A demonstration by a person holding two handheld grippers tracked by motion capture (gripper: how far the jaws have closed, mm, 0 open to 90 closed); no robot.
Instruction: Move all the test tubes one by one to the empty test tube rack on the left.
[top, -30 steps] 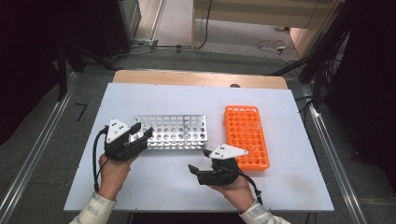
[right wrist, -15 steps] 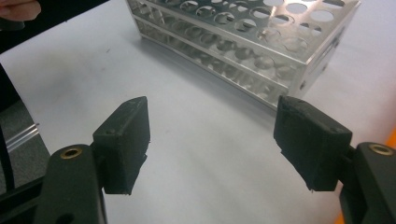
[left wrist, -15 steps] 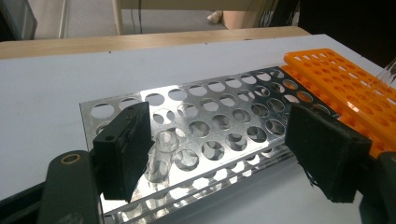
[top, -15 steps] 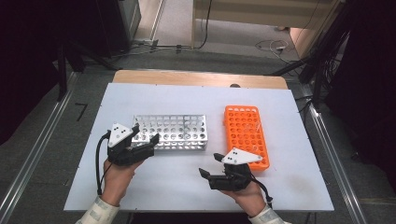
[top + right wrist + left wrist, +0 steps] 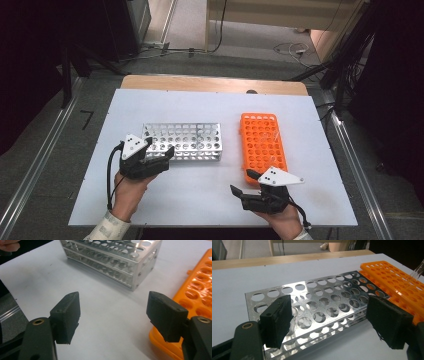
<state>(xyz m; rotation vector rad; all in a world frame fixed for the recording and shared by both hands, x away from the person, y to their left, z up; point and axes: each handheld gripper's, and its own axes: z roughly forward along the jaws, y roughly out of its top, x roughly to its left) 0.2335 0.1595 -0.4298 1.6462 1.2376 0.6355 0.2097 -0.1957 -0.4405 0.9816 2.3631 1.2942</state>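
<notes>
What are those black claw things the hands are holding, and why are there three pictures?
Those are grippers, tools with two black jaws that pinch things. A person holds one in each hand at a white table. One picture comes from a camera up high, looking down. The other two come from little cameras riding on each gripper, looking out between its jaws.

On the table lie a shiny metal rack full of round holes and an orange rack beside it. A clear tube seems to stand in the orange one, but it is hard to see.

The left gripper sits at the metal rack's edge; its jaws have just been opening and pinch nothing. The right gripper is open and empty too.
</notes>
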